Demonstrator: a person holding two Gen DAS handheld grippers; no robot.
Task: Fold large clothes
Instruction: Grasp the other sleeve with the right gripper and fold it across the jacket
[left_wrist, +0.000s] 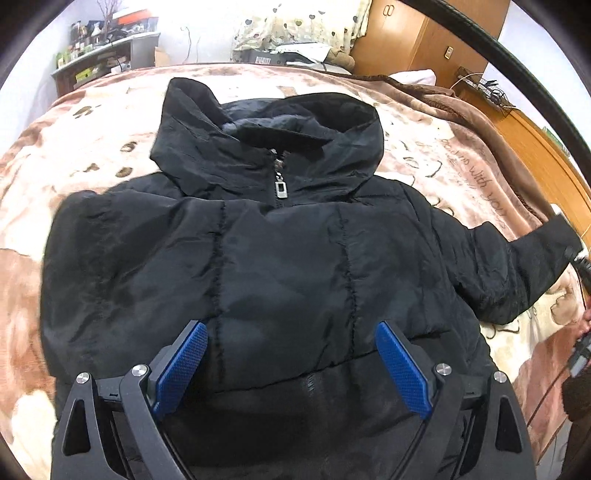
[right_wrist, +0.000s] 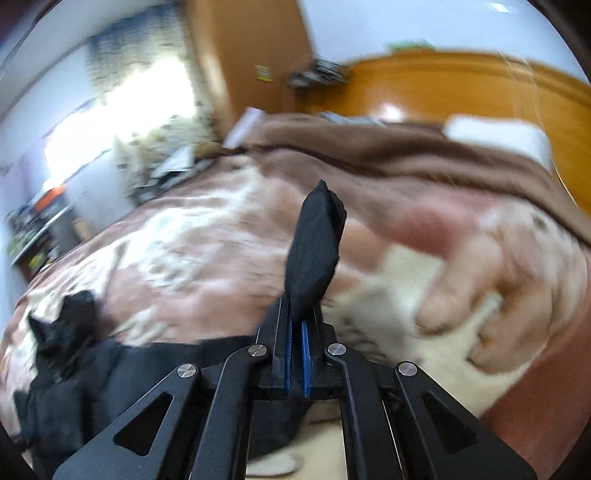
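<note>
A black hooded puffer jacket (left_wrist: 280, 251) lies face up on the bed, zipped, hood (left_wrist: 273, 129) toward the far side. Its right sleeve (left_wrist: 517, 258) stretches out to the right, its end at the frame edge. My left gripper (left_wrist: 291, 354) is open and empty, hovering over the jacket's lower front, blue pads (left_wrist: 181, 365) wide apart. My right gripper (right_wrist: 297, 325) is shut on the black sleeve cuff (right_wrist: 314, 247), which sticks up between the fingers. The rest of the jacket (right_wrist: 92, 369) lies at the lower left of the right wrist view.
A brown and cream patterned blanket (left_wrist: 92, 147) covers the bed. A wooden headboard (right_wrist: 461, 88) and a white pillow (right_wrist: 498, 136) are on the right. Cluttered shelves (left_wrist: 99, 55) and a wardrobe (left_wrist: 424, 33) stand beyond the bed.
</note>
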